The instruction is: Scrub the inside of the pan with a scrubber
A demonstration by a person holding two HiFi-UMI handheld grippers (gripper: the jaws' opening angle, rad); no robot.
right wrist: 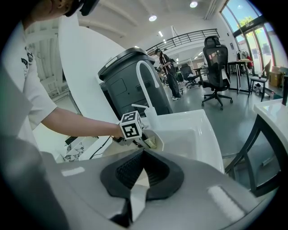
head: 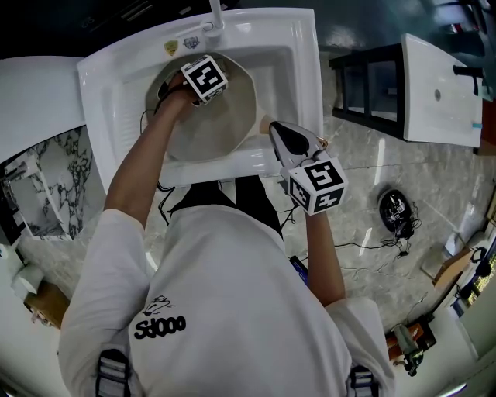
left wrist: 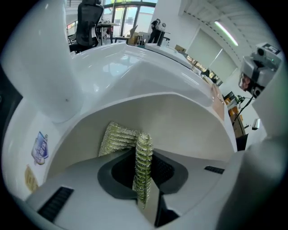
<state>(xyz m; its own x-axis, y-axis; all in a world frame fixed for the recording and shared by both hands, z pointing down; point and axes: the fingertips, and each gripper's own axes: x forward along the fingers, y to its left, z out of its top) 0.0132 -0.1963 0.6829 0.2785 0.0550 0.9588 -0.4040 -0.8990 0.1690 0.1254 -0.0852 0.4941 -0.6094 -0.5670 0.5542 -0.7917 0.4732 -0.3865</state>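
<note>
Scrub in progress; most of the inside looks still to do.
I have the left hand-held gripper (left wrist: 143, 177) clamped on the yellow-green mesh scrubber (left wrist: 119, 138), with the cream round pan (left wrist: 184, 119) wall just ahead. The right hand-held gripper (right wrist: 143, 158) pinches its edge.

Pan (head: 225, 116) sits in the sink (head: 298, 62), filling most of the bowl. Faucet (head: 215, 14) at the sink's back edge, behind the pan. Left gripper (left wrist: 144, 155) inside the pan, back-left part, scrubber (left wrist: 118, 137) between its jaws and against the pan's inner wall. Right gripper (head: 273, 128) over the sink's front edge, right of the pan, jaws closed on its rim.
</note>
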